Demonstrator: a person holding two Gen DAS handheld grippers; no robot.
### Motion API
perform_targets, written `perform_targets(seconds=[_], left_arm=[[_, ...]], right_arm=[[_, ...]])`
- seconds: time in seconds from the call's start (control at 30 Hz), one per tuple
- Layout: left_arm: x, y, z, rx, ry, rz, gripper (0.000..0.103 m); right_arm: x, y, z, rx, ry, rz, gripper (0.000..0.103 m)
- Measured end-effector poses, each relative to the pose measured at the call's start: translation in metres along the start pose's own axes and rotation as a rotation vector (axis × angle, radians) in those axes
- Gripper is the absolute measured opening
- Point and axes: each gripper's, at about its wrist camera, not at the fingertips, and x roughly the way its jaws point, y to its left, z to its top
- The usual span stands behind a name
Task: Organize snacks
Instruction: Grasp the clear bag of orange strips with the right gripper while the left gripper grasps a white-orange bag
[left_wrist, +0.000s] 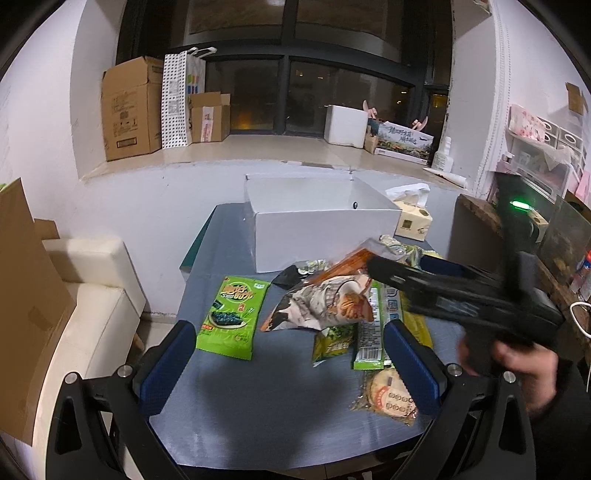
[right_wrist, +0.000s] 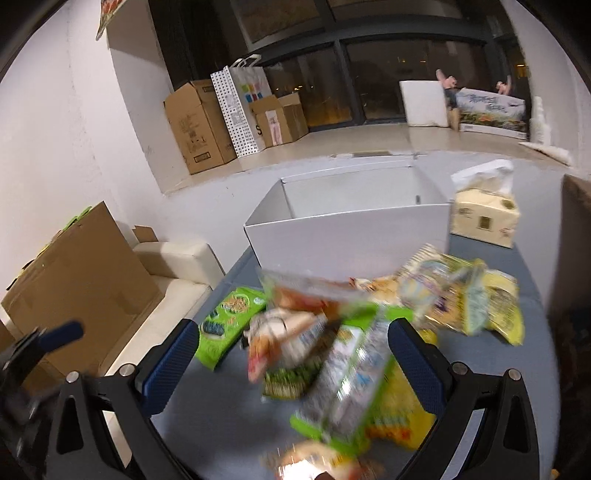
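A pile of snack packets lies on the grey-blue table (left_wrist: 258, 406). A green seaweed packet (left_wrist: 231, 319) lies apart at the left, and shows too in the right wrist view (right_wrist: 225, 325). A packet with an orange and white print (left_wrist: 321, 302) tops the pile. A round-cracker packet (left_wrist: 388, 398) lies nearest. An open white box (left_wrist: 317, 225) stands behind the pile, also in the right wrist view (right_wrist: 351, 225). My left gripper (left_wrist: 291, 369) is open and empty above the table. My right gripper (right_wrist: 291, 365) is open over the blurred pile; in the left wrist view its body (left_wrist: 461, 295) reaches in from the right.
A tissue pack (left_wrist: 412, 219) stands right of the white box. A cream sofa (left_wrist: 92, 295) and flat cardboard (left_wrist: 26, 295) are to the left. Cardboard boxes (left_wrist: 129, 110) and a dotted bag (left_wrist: 177, 99) sit on the window ledge. A cluttered wooden shelf (left_wrist: 480, 210) is at the right.
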Motion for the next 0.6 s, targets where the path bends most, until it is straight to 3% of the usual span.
perform_targets(seconds=[0.17, 0.3, 0.37, 0.6], left_arm=[[-0.001, 0.008, -0.002, -0.015, -0.004, 0.001, 0.103], [0.001, 0.015, -0.004, -0.029, 0.0, 0.005, 0.103], [0.003, 0.018, -0.005, -0.037, 0.004, 0.001, 0.103], [0.007, 0.015, -0.007, -0.026, 0.005, -0.002, 0.103]], right_arm=[[0.056, -0.003, 0.013, 0.063, 0.051, -0.056, 0.103], [0.071, -0.015, 0.015, 0.14, 0.038, -0.106, 0.103], [0.074, -0.02, 0.015, 0.155, 0.036, -0.107, 0.092], [0.072, -0.03, 0.017, 0.17, 0.009, -0.055, 0.071]])
